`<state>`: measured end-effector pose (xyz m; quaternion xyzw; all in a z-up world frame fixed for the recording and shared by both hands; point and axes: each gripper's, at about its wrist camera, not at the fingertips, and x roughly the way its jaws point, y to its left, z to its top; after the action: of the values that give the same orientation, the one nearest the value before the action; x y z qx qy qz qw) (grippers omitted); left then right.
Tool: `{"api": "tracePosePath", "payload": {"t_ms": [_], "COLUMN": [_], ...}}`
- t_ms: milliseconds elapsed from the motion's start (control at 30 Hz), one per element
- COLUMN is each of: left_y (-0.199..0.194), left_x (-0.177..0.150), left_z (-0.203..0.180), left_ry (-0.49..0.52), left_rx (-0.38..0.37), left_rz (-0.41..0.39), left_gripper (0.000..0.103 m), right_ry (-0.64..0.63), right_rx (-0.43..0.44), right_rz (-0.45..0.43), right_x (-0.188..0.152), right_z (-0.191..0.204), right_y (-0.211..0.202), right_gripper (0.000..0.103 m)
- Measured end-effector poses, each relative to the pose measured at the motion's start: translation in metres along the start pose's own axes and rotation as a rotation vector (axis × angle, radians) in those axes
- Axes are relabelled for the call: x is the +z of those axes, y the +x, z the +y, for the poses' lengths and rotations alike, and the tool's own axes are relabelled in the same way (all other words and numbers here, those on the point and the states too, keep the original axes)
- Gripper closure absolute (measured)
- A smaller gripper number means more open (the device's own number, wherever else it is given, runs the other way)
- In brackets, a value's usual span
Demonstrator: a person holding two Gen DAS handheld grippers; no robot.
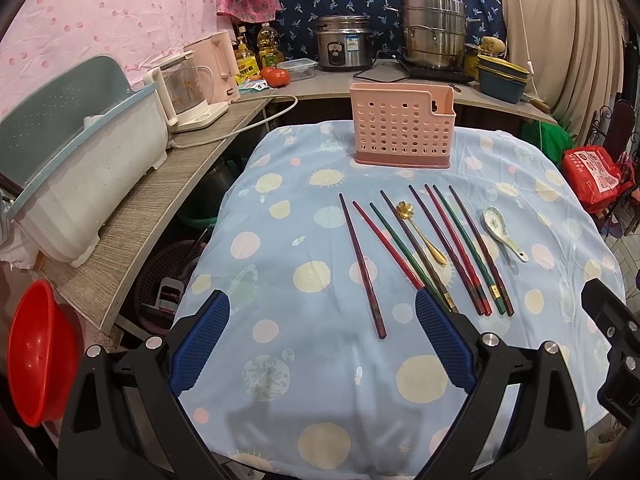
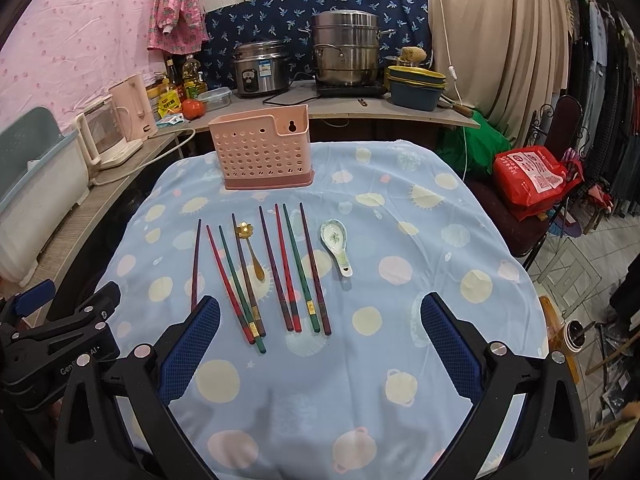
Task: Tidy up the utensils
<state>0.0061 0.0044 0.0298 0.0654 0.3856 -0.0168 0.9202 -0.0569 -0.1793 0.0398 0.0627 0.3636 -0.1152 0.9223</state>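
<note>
Holding both tools over the near edge of the blue dotted tablecloth (image 2: 360, 360), you have the left gripper (image 1: 322, 338) and the right gripper (image 2: 320, 340) spread wide, each grasping nothing. At mid-frame in both views lie 8 chopsticks (image 2: 280, 272) in a loose row, tips toward the top of the frame. A gold spoon (image 2: 252, 250) rests among them, and a white ceramic spoon (image 2: 336, 244) sits just right of the row. Above them, centre frame, the pink perforated utensil holder (image 2: 264, 152) stands upright on the cloth.
</note>
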Motion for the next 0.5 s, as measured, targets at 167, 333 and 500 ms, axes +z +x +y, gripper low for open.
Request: {"api": "tracePosePath", "payload": {"t_ms": [167,333,500], "left_y": [0.0011,0.0011,0.0006], "left_x": [0.0007,-0.0003,-0.0001], "left_z": [0.0003,-0.0021,-0.0026], "left_ry": [0.000,-0.001,0.001], "left_rx": [-0.006,-0.005,-0.009], "left_rz": [0.000,-0.002,-0.002], "left_gripper": [0.013,0.013,0.013], "right_ry": [0.000,-0.001,-0.001], "right_rx": [0.000,0.001,0.000], "right_rz": [0.001,-0.003,-0.006], "right_x": [0.0002,0.0005,0.0008], "right_z": [0.0006,0.0014,0.0022], "right_y": [0.0003,-0.0002,-0.0009], "right_gripper": [0.007,0.007,0.007]}}
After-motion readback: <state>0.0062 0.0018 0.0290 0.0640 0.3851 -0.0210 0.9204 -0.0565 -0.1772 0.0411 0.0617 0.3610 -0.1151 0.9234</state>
